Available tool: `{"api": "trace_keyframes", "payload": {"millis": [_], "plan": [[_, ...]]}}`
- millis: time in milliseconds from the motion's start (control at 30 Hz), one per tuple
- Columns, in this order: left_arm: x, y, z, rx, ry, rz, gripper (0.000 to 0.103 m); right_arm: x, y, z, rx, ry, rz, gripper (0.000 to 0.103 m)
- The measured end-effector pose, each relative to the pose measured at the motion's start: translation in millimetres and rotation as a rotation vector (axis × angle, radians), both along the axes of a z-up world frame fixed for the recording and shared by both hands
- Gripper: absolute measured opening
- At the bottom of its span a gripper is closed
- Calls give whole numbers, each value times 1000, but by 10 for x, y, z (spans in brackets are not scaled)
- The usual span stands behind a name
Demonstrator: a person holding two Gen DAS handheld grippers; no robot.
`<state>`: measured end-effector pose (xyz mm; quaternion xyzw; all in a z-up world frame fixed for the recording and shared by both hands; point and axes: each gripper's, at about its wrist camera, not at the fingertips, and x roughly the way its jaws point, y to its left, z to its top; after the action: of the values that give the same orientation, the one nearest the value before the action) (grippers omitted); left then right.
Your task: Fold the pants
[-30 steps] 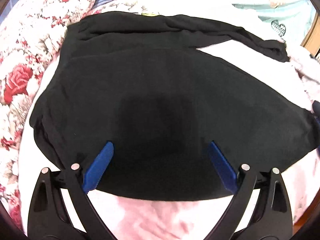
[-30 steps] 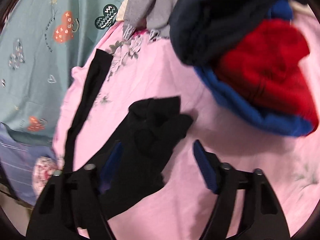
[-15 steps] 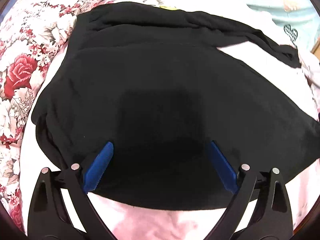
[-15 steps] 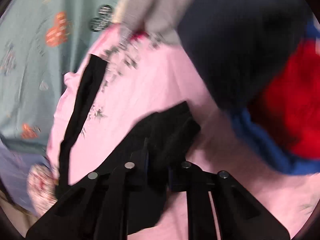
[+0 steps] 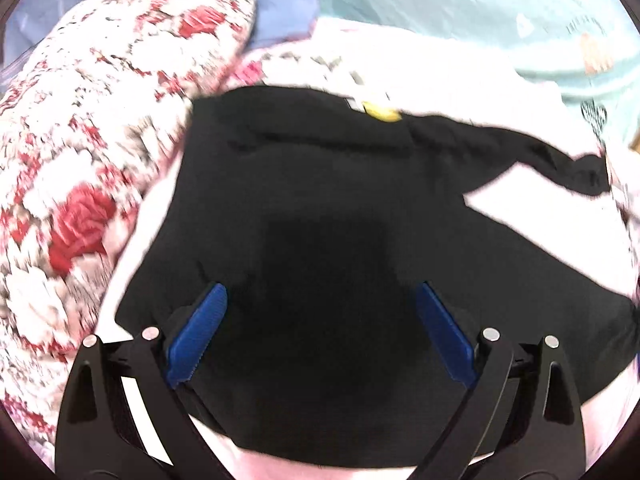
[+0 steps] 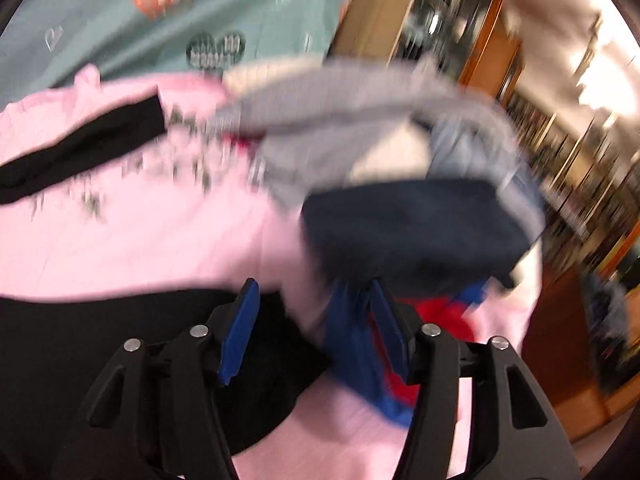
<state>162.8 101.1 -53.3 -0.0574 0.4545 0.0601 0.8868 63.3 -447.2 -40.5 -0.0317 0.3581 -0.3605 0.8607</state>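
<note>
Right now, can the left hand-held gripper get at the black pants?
Probably yes: the left hand-held gripper is open directly over the black pants, with nothing between them.

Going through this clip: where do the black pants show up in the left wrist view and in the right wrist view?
Left wrist: the black pants fill the centre, one leg trailing to the right edge.
Right wrist: the pants lie at lower left, a thin leg strip along the left edge above them.
Shared landmark: the teal printed sheet along the top of both views.
</note>
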Motion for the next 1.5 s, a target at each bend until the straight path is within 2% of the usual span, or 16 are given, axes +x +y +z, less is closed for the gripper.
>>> {"api": "trace_keyframes", "payload": {"millis": [100,233,333,400,467,600,667,733,767,800,833,1000,1267,1333,1400,1500], "plan": [[174,60,105,-13,-54,45,97,54,144,309,-81,-157,66,98],[311,91,133,-129,-132,108,98,716,206,543,105,-265,315,99],[346,107,-116,-263,-125,109,99,1465,149,378,192,-164,315,99],[435,117,-302,-265,-43,77,99,2002,9,103,287,-79,275,99],[492,206,-404,-265,-18,113,99,2299,-116,-105,406,-86,238,99],[559,386,-533,-280,-3,226,99,2679,-294,-478,557,-80,152,73],[581,395,-530,-260,-11,237,99,2785,-468,-632,675,-139,110,70],[608,353,-544,-212,-9,215,99,2861,-497,-659,670,-182,101,68],[628,351,-553,-196,-5,206,99,2931,-456,-659,616,-155,95,60],[635,324,-561,-168,0,195,99,2977,-414,-661,579,-132,96,34],[638,330,-555,-155,2,188,99,3020,-381,-661,553,-106,120,18],[592,402,-515,-173,1,186,99,2742,-445,-450,523,-129,141,15],[418,451,-311,-159,-68,197,99,1570,-961,-180,540,-82,80,17],[438,435,-346,-169,-45,190,99,1493,-1083,-428,527,34,35,40],[441,431,-373,-192,-23,185,99,1452,-1115,-553,462,127,-34,44],[415,453,-318,-188,-46,195,99,1233,-873,-205,342,-4,-34,48]]}}
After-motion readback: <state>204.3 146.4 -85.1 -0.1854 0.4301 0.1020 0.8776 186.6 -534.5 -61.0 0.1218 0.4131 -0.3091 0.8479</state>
